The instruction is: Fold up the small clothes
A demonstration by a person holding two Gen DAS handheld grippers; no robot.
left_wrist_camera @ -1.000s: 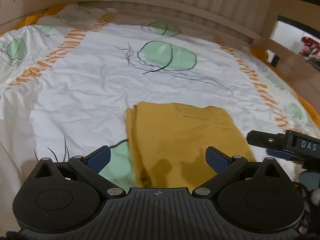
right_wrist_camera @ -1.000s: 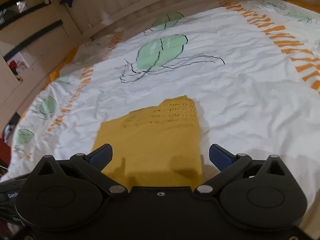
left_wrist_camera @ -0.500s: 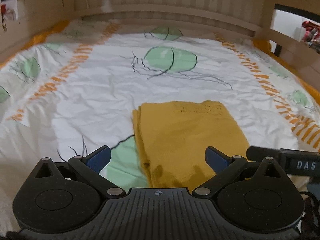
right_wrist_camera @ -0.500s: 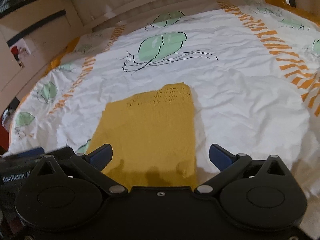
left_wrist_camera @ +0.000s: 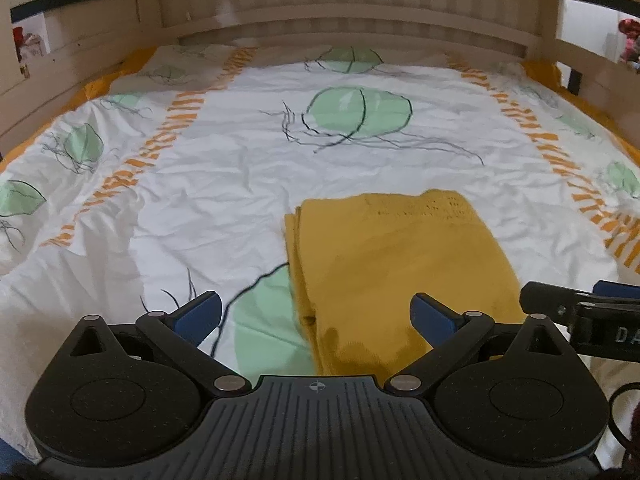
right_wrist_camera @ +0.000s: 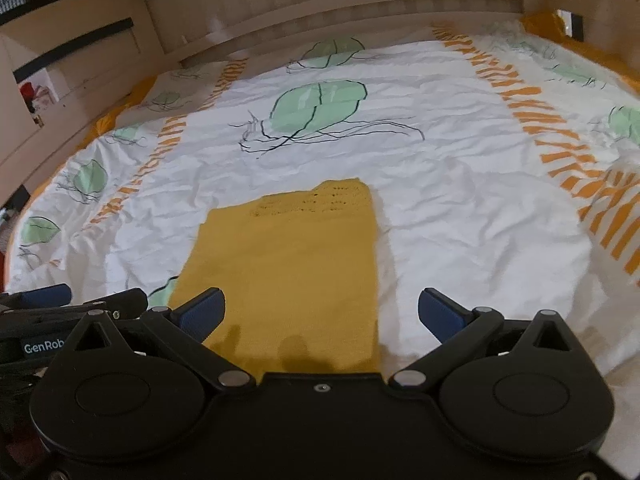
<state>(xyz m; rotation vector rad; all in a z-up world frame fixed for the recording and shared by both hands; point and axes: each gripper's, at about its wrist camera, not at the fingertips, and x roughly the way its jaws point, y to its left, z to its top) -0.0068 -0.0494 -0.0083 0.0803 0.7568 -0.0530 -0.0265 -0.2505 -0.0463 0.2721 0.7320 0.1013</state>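
Observation:
A mustard-yellow knitted garment [left_wrist_camera: 400,264] lies folded into a flat rectangle on the bed sheet [left_wrist_camera: 208,184], with stacked layers along its left edge. It also shows in the right wrist view [right_wrist_camera: 288,264]. My left gripper [left_wrist_camera: 316,314] is open and empty, held above the garment's near left part. My right gripper [right_wrist_camera: 322,314] is open and empty above the garment's near right edge. The right gripper's arm shows at the right of the left wrist view [left_wrist_camera: 580,312]; the left gripper's arm shows at the left of the right wrist view [right_wrist_camera: 60,304].
The white sheet has green leaf prints and orange striped bands. A wooden slatted bed rail [left_wrist_camera: 340,12] runs along the far side, with side rails left and right. A yellow mattress edge [left_wrist_camera: 540,72] shows at the far corners.
Both grippers have pulled back and risen from the garment, so more of the bed and headboard shows. The garment has stayed folded in place. Both grippers have stayed open.

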